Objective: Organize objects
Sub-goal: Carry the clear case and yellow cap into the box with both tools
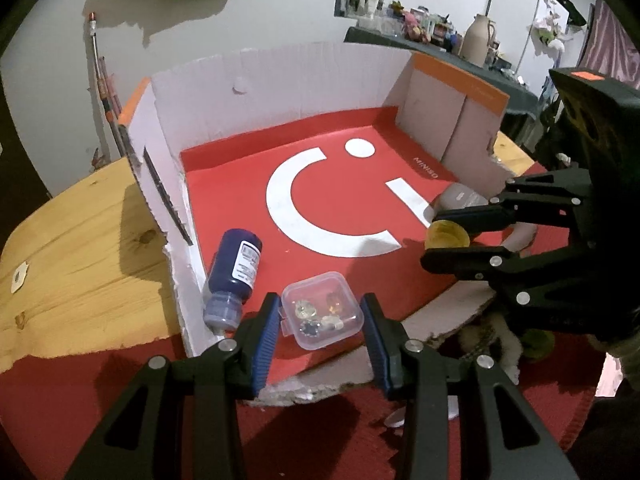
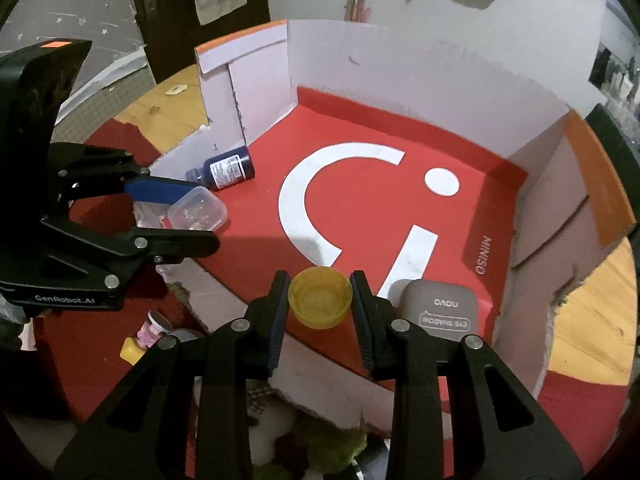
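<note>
A white-walled box with a red floor (image 1: pixel 240 200) (image 2: pixel 360 208) lies open on the table. My left gripper (image 1: pixel 320 334) (image 2: pixel 188 220) stands around a small clear plastic case (image 1: pixel 322 310) (image 2: pixel 198 208) of trinkets at the box's near edge, pads just off its sides. My right gripper (image 2: pixel 320 304) (image 1: pixel 440 238) is shut on a yellow cap (image 2: pixel 320 302) (image 1: pixel 447 234) above the red floor. A dark blue bottle (image 1: pixel 234 272) (image 2: pixel 226 168) lies on its side by the left wall. A grey eye shadow case (image 2: pixel 440 306) (image 1: pixel 460 196) lies near the right wall.
The wooden table (image 1: pixel 80 248) shows left of the box, with red mat (image 1: pixel 320 440) in front. A small pink and yellow figurine (image 2: pixel 146 336) and plush items (image 2: pixel 312 440) lie outside the box's torn front edge. A cluttered shelf (image 1: pixel 440 36) stands behind.
</note>
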{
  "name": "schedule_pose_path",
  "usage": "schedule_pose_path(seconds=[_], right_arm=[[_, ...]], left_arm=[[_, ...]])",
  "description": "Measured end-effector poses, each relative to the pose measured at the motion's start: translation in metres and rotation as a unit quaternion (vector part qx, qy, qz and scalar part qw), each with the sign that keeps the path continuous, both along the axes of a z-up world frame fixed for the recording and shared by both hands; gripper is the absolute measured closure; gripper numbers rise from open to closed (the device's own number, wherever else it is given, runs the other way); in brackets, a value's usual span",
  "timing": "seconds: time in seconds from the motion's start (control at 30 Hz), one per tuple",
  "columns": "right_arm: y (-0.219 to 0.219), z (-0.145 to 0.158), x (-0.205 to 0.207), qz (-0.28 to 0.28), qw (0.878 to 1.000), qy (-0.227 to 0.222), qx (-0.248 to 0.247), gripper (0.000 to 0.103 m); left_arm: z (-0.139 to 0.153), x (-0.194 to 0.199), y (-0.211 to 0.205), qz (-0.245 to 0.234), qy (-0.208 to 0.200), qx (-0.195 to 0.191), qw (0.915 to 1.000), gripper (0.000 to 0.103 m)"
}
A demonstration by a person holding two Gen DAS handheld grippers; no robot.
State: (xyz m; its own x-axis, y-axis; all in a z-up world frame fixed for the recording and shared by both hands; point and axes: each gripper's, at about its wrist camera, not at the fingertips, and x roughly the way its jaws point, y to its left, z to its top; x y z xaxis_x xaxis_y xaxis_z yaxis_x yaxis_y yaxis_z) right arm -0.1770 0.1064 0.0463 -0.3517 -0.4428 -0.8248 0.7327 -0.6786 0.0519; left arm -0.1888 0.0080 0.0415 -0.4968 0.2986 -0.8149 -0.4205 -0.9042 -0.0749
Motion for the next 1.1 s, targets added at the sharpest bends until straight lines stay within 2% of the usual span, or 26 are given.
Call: schedule_pose_path(seconds=[0.37, 1.1], right_arm=[[0.001, -0.01, -0.011, 0.005, 0.999, -0.028, 0.018, 0.074], [0.001, -0.012, -0.015, 0.021, 0.999, -0.037, 0.03, 0.074]], left_arm=[[-0.002, -0.006, 0.004, -0.029, -0.008, -0.026, 0.9992, 0.06], [-0.006, -0.018, 0.015, -0.078, -0.038, -0.08, 0.993, 0.059]])
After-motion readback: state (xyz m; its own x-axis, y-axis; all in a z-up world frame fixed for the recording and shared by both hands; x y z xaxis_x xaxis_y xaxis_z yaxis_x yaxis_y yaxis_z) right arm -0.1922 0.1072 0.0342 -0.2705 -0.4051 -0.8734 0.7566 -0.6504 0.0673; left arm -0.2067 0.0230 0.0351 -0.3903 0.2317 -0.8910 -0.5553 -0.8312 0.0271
